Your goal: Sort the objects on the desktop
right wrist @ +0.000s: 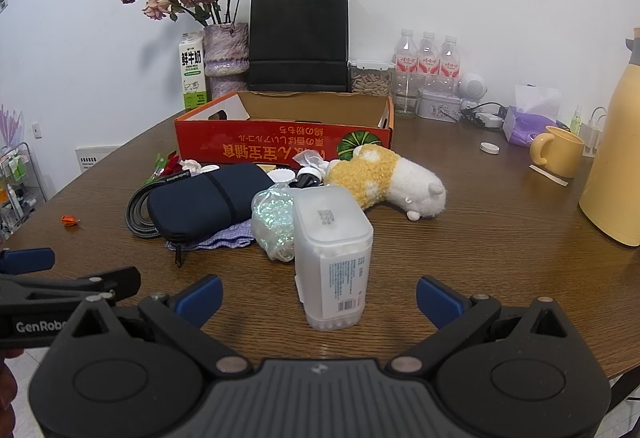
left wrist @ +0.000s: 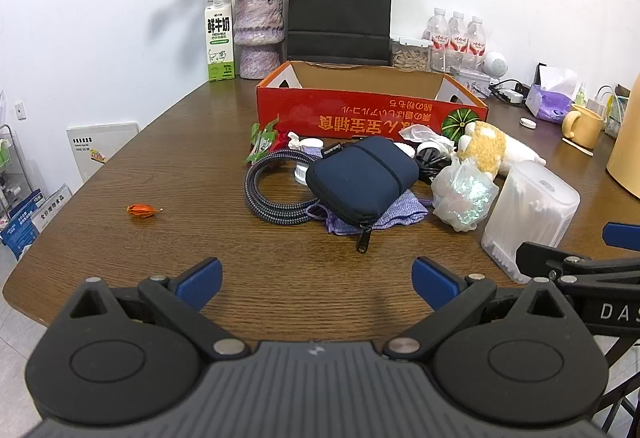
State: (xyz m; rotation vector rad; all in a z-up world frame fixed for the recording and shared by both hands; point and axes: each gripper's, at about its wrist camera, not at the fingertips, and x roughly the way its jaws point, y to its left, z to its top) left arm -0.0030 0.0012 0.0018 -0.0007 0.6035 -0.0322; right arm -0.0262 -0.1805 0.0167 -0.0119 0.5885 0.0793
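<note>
**Frosted plastic swab box first**

Frosted plastic swab box [right wrist: 332, 258] stands upright just ahead of the right gripper [right wrist: 319, 298], whose jaws gape wide and empty. I'd straddle it low, then squeeze evenly. Left gripper [left wrist: 317, 284], equally wide, faces the navy zip pouch [left wrist: 360, 180]; the red cardboard tray [right wrist: 280, 146] lies beyond.

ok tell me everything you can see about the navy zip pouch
The navy zip pouch is a soft, padded-looking fabric case with rounded corners, a dark band across its top, a small side tag and a black zipper pull hanging toward the camera. It looks zipped shut and lies flat on a lilac cloth, overlapping a coiled braided cable.
</note>
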